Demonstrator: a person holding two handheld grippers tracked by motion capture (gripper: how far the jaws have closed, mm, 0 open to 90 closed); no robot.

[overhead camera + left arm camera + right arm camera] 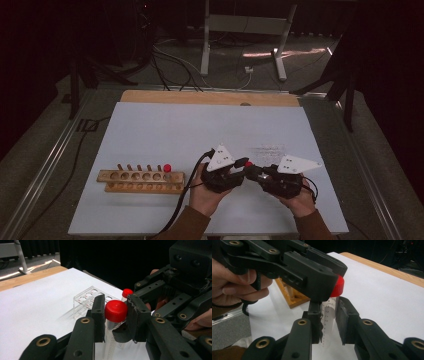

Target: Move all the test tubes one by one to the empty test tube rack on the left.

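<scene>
A clear graduated tube (329, 315) with a red cap (115, 310) stands upright between both grippers above the white table. My left gripper (115, 308) is shut on the red cap, one pad on each side. My right gripper (329, 312) is shut on the tube's clear body just below the cap. In the high view the two grippers meet tip to tip near the table's front centre, the left gripper (243, 165) coming from the left and the right gripper (254, 171) from the right, with the red cap (248, 164) between them.
A wooden rack (141, 180) lies at the front left with one red-capped tube (167, 168) in its right end. A clear plastic rack (86, 298) stands behind the grippers, with another red-capped tube (127, 292) by it. The table's wooden edge (210, 97) runs along the back.
</scene>
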